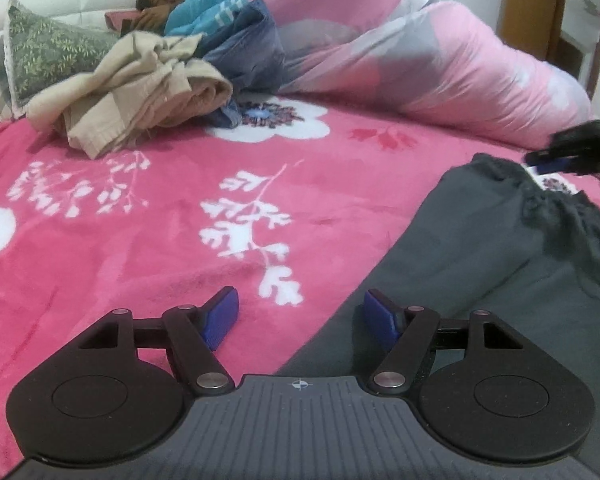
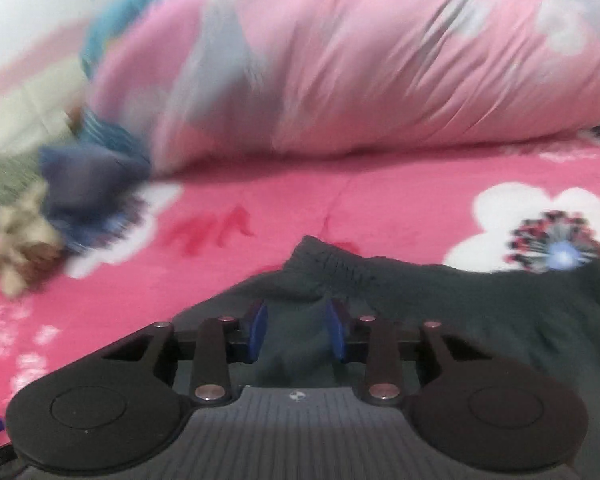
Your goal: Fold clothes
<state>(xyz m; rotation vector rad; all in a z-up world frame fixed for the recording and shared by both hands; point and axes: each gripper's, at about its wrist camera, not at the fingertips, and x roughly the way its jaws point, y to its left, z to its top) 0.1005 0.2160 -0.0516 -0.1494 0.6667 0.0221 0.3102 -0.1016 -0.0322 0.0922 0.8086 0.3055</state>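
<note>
A dark grey garment (image 1: 480, 248) lies on the pink flowered bedspread (image 1: 160, 216) at the right. My left gripper (image 1: 300, 320) is open and empty, low over the bedspread at the garment's left edge. In the right wrist view my right gripper (image 2: 298, 332) is narrowed around a raised fold of the grey garment (image 2: 480, 312) near its gathered waistband. The view is blurred. The right gripper also shows in the left wrist view (image 1: 572, 152) at the garment's far end.
A heap of beige and blue clothes (image 1: 148, 96) lies at the back left beside a green patterned pillow (image 1: 48, 48). A rolled pink duvet (image 1: 440, 64) runs across the back. A person (image 1: 160, 0) sleeps at the headboard.
</note>
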